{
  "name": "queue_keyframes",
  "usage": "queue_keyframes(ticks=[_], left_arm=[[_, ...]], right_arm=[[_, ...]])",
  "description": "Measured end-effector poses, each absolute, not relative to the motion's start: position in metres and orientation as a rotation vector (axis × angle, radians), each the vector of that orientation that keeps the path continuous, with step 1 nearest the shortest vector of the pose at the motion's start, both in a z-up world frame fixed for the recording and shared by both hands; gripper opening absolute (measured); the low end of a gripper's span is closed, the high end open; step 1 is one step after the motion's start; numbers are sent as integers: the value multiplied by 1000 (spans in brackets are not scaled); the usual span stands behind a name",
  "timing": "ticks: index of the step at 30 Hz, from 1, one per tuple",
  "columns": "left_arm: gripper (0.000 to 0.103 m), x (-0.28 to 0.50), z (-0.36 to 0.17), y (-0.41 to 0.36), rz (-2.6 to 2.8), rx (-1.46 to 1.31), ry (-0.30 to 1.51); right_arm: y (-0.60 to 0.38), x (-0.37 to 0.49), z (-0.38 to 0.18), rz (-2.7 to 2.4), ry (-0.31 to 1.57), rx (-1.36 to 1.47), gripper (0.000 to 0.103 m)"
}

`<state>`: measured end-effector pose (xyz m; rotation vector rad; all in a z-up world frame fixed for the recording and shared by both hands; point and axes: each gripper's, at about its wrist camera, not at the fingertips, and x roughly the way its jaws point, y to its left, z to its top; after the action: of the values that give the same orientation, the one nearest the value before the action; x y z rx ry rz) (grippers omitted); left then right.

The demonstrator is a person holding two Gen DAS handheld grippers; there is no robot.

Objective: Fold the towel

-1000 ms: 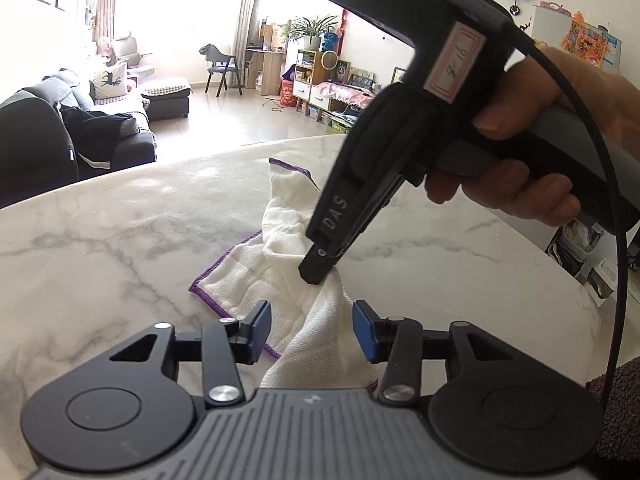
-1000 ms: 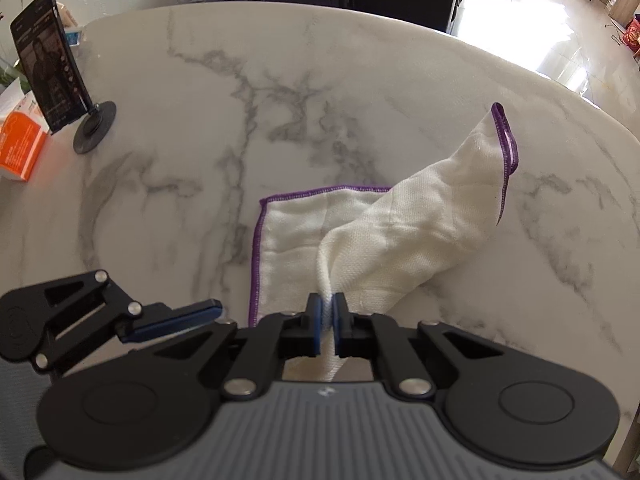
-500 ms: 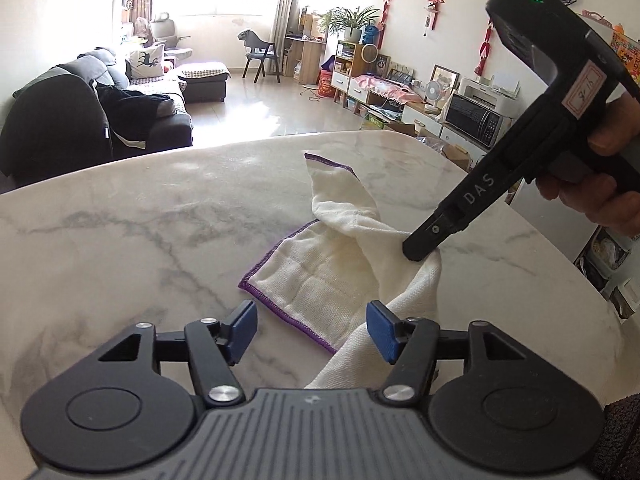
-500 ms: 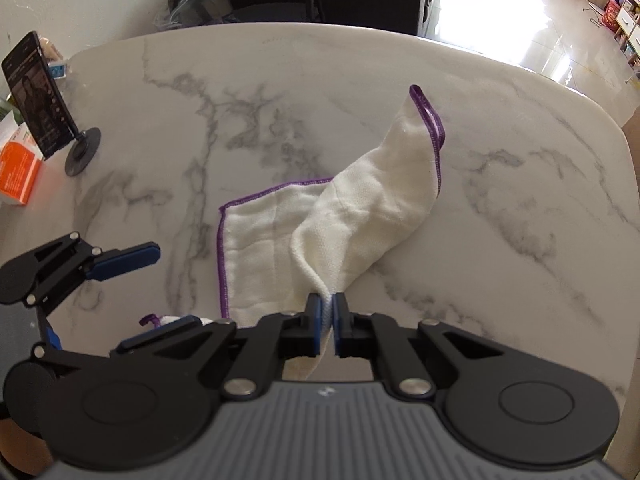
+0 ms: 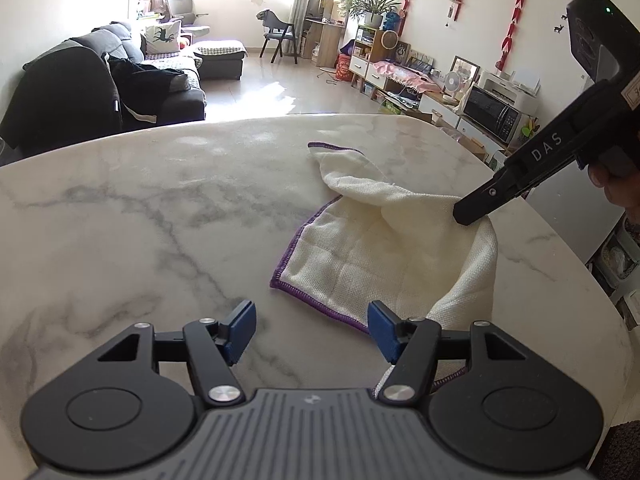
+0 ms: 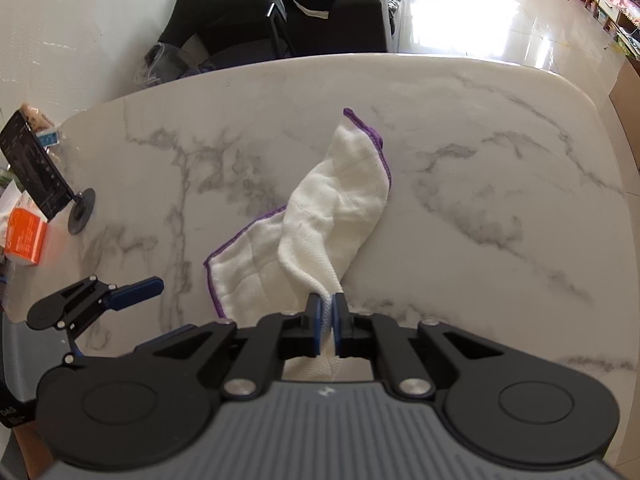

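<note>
A cream towel (image 5: 376,248) with purple stitched edging lies rumpled on the marble table (image 5: 140,220). My right gripper (image 6: 327,314) is shut on a bunched part of the towel (image 6: 332,216) and holds it lifted, so cloth drapes down from its jaws. The left wrist view shows the same right gripper (image 5: 468,216) from the side, its tip pinching the raised fold, a hand behind it. My left gripper (image 5: 310,330) is open, low over the table beside the towel's near purple edge, holding nothing. The right wrist view has the left gripper (image 6: 158,286) at lower left.
A phone on a round stand (image 6: 36,174) and an orange box (image 6: 26,240) sit at the table's left edge. The rounded table edge (image 5: 560,240) falls away on the right. A dark sofa (image 5: 100,88) and shelves stand beyond the table.
The right gripper has pulled the pinched towel up and to the right, away from the left gripper. The left gripper stayed open and backed off to the left of the cloth.
</note>
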<state>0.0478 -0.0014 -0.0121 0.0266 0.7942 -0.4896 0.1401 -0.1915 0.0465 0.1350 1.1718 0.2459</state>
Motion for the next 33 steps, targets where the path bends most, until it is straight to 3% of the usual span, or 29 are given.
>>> queue_keyframes(ticks=[25,33], left_arm=[[62,64,-35,-37,-483,153,810],[62,63,-34,-29,-480,119,813]], right_arm=[[-257,144,8,79,1217,149,6],[-257,142,0,72,1226,108,11]])
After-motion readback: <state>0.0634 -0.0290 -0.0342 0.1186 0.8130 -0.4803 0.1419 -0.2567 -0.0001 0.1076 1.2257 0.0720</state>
